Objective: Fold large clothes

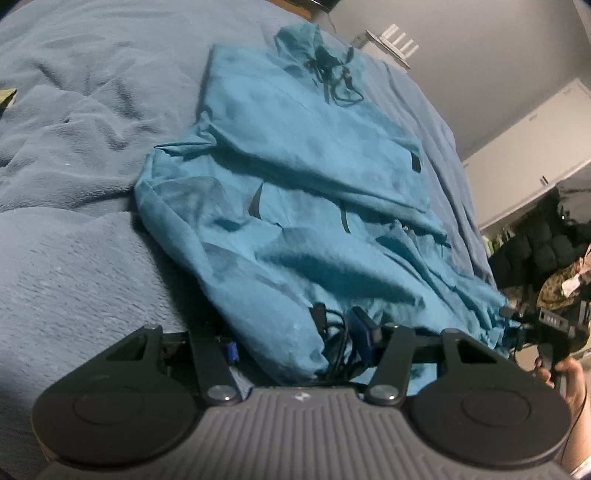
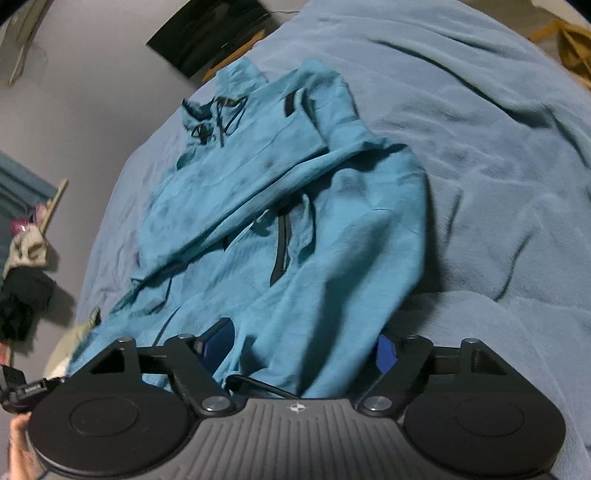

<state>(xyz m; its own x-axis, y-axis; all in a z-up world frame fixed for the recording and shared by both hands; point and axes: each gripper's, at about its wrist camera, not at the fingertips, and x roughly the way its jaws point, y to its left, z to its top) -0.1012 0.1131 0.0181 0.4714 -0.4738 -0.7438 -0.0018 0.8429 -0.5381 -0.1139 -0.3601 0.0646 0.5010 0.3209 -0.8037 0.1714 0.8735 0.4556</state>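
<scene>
A teal hooded jacket (image 1: 295, 177) lies on a blue blanket (image 1: 74, 147), sleeves folded across its body, hood and black drawstrings at the far end. My left gripper (image 1: 303, 350) is at the jacket's near hem, and teal cloth hangs bunched between its blue fingers; it looks shut on the hem. In the right wrist view the jacket (image 2: 295, 203) runs away from me. My right gripper (image 2: 306, 354) is also at the hem, cloth draped between its fingers. The right gripper also shows at the right edge of the left wrist view (image 1: 546, 325), pinching the hem corner.
The blanket (image 2: 480, 147) covers a bed. Grey walls, a white cabinet (image 1: 535, 147) and a dark pile of clothes (image 1: 535, 251) stand beside the bed. A dark screen (image 2: 210, 33) leans at the bed's head.
</scene>
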